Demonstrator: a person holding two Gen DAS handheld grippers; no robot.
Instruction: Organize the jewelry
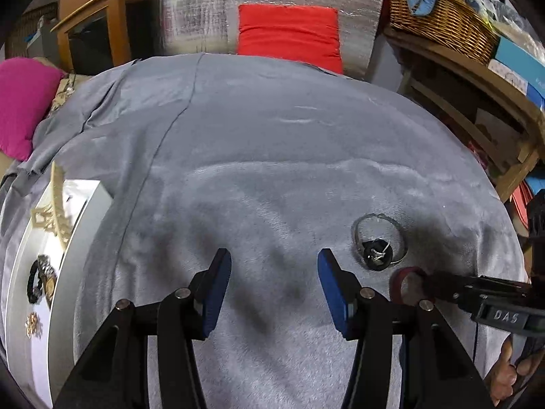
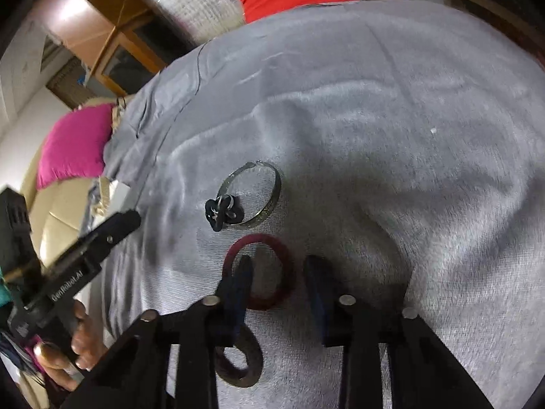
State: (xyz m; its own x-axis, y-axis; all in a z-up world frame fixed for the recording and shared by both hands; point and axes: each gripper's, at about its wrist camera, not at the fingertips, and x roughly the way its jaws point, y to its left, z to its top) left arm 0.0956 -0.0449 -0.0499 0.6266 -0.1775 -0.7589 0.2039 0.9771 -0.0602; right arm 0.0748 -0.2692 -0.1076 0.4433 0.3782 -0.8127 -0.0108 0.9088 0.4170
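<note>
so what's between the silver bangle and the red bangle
Only bare grey cloth, as the right wrist view shows: the silver bangle lies just beyond the red bangle, a narrow strip apart, not touching.

Left tongs [image 1: 274,286] held low, jaws spread wide, nothing gripped. Right tongs [image 2: 277,284] angled downward, jaws parted. Bare hand [image 2: 73,341] seen gripping the left handle.

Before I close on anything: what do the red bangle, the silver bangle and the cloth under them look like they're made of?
Red bangle: dull, matte maroon with no glint, so possibly plastic, wood or thread-wrapped; too blurred to settle. Silver bangle: thin open band with a bright metallic sheen and a textured edge, likely metal. Grey cloth: soft napped fabric, velvet or fleece by its brushed streaks. The open right tool straddles the red bangle's rim.
</note>
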